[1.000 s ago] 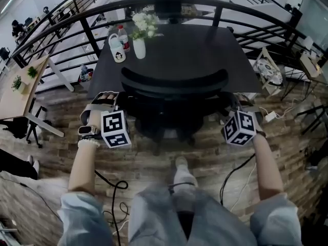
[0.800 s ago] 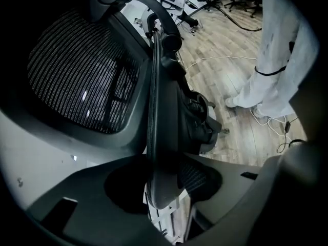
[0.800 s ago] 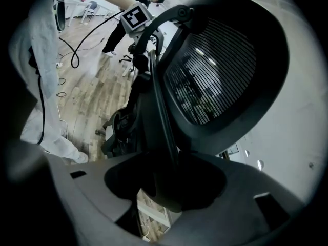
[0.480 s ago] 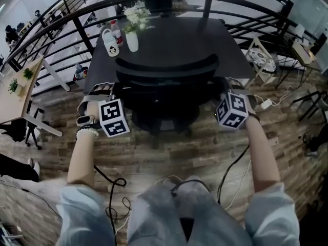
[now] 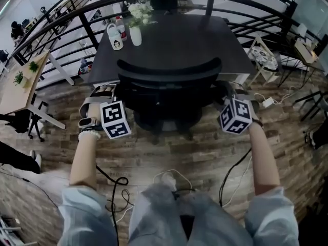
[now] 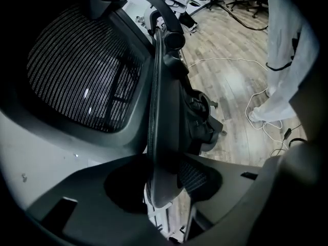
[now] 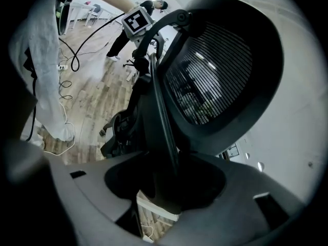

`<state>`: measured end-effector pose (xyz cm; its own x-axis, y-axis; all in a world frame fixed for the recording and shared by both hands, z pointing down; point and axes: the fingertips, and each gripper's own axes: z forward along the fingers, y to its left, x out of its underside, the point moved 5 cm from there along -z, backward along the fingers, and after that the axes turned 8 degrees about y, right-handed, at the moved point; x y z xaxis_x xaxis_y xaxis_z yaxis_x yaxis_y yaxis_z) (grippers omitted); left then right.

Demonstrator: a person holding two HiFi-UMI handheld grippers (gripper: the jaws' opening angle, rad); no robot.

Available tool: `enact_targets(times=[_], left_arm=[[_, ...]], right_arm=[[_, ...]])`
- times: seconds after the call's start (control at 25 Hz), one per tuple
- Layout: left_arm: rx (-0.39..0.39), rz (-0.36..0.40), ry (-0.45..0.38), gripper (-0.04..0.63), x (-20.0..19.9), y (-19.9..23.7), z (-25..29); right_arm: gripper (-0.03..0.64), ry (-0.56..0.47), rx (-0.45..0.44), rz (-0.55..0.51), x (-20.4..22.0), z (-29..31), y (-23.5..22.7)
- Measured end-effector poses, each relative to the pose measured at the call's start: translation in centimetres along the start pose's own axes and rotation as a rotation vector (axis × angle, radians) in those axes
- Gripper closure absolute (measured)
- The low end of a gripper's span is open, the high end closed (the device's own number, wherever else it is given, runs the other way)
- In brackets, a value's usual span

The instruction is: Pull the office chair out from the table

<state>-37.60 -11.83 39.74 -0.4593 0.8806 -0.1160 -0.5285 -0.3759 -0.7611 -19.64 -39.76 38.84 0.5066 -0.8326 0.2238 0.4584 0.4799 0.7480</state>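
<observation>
A wood-plank floor (image 5: 169,152) runs under a dark table (image 5: 205,45) that stands against a black railing (image 5: 77,9). The office chair (image 5: 169,73) is at the table's near edge: from above, its curved mesh backrest lies just over that edge, and its seat and base show on the person's side. The left gripper (image 6: 164,188) is at the chair's left side and grips the left armrest (image 6: 164,127). That slab stands edge-on between the jaws, which are held wide by its thickness. The right gripper (image 7: 164,188) does the same on the other side, with its jaws spread wide and closed on the right armrest (image 7: 161,137). Each gripper carries a cube with black-and-white square markers, one on the left (image 5: 114,119) and one on the right (image 5: 236,116). At the table's far left corner, close together, stand a white vase (image 5: 136,35) of pale flowers (image 5: 139,12), a white mug (image 5: 115,39) and a bottle (image 5: 122,29). Any print on them is too small to read.
</observation>
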Motion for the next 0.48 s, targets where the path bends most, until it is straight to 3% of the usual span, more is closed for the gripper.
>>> enact_targets(times=[0.48], left_arm=[[0.006, -0.043, 0.059, 0.416, -1.2, -6.5, -7.7]], right_arm=[[0.420, -0.047, 0.002, -0.017, 1.8, -6.8, 5.2]])
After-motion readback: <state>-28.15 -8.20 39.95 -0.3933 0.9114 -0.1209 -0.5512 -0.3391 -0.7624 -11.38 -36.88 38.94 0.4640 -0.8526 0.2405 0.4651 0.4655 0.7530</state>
